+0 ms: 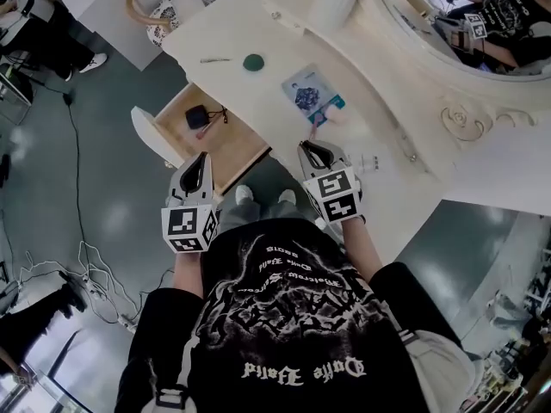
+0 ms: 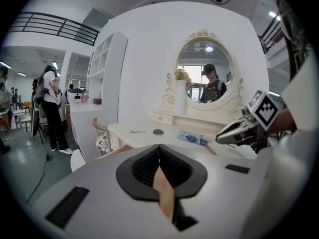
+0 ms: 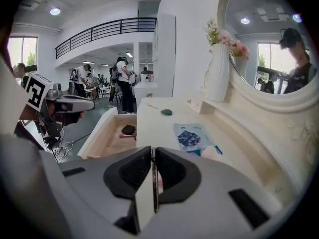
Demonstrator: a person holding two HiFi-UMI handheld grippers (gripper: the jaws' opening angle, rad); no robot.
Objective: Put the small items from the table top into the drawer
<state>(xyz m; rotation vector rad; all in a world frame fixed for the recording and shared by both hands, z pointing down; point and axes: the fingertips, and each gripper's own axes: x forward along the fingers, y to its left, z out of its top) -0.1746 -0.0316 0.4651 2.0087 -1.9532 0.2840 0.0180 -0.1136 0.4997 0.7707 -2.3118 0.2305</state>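
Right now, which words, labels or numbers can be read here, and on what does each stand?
None reads for certain.
Black T-shirt: gothic lettering, upside down, too ornate to read.
Booklet on the dressing table: print too small.
Marker cubes: square patterns, no words.

The left gripper (image 1: 202,157) and right gripper (image 1: 312,148) are reaching forward side by side, both tilting downward, jaws closed.

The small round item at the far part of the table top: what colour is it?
Dark green. The small round item shows best in the head view.
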